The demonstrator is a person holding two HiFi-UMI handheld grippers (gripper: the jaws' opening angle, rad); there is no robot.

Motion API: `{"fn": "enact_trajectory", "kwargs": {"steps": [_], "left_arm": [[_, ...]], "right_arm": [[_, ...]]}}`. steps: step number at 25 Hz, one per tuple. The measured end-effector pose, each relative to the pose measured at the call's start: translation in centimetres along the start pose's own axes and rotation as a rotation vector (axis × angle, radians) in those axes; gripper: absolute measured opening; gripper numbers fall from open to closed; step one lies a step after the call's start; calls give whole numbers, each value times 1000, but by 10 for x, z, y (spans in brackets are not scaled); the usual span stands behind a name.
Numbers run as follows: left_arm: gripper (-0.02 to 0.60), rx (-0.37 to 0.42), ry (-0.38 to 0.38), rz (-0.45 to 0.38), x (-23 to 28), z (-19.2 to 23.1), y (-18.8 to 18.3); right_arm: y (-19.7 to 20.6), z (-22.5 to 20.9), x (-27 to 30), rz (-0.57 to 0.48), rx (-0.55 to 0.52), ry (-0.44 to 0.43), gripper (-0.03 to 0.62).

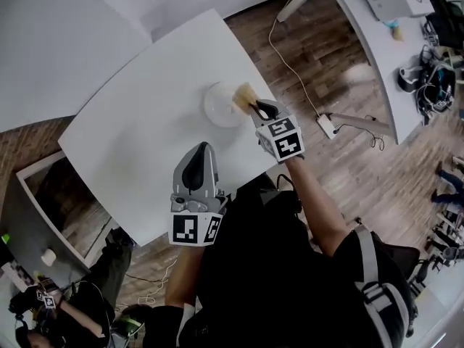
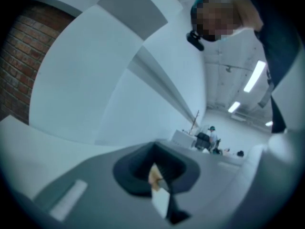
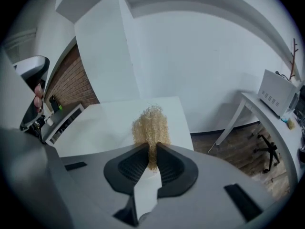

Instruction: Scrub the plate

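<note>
Your right hand-held gripper (image 3: pixel 152 149) clamps the tan fibrous scrubber (image 3: pixel 150 125) at the round white plate (image 1: pixel 217 107); press flat in slow circles, left hand-held gripper (image 2: pixel 153 170) closed, idle.

1. Your left gripper (image 1: pixel 202 147) and right gripper (image 1: pixel 255 108) each have a smooth light-grey shell.
2. Their fingers (image 3: pixel 134 167) are black, with ribbed inner faces.
3. Each carries a white cube (image 1: pixel 194 229) printed with black square markers.
4. You wear a black top (image 1: pixel 290 288) with a grey-striped shoulder strap (image 1: pixel 373 287).
</note>
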State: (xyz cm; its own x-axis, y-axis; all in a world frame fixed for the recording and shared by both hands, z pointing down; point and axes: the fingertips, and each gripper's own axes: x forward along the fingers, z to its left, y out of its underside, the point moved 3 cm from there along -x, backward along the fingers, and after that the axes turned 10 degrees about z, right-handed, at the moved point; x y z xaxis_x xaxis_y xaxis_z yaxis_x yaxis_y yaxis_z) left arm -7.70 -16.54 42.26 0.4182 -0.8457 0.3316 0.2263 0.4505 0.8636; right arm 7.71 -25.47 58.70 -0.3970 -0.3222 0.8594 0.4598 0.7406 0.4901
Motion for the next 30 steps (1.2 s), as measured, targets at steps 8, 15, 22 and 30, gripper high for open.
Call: {"fn": "enact_trajectory", "kwargs": {"steps": [8, 15, 22, 30], "left_arm": [[3, 27, 38, -52, -16, -10, -26], [3, 52, 68, -82, -36, -22, -35], [3, 99, 81, -79, -55, -29, -35], [3, 133, 84, -80, -55, -32, -33]], "right_arm": [[-21, 20, -69, -220, 97, -1, 43], [-28, 56, -138, -417, 118, -14, 43], [-17, 95, -192, -566, 119, -12, 43], [-13, 107, -196, -612, 98, 11, 41]]}}
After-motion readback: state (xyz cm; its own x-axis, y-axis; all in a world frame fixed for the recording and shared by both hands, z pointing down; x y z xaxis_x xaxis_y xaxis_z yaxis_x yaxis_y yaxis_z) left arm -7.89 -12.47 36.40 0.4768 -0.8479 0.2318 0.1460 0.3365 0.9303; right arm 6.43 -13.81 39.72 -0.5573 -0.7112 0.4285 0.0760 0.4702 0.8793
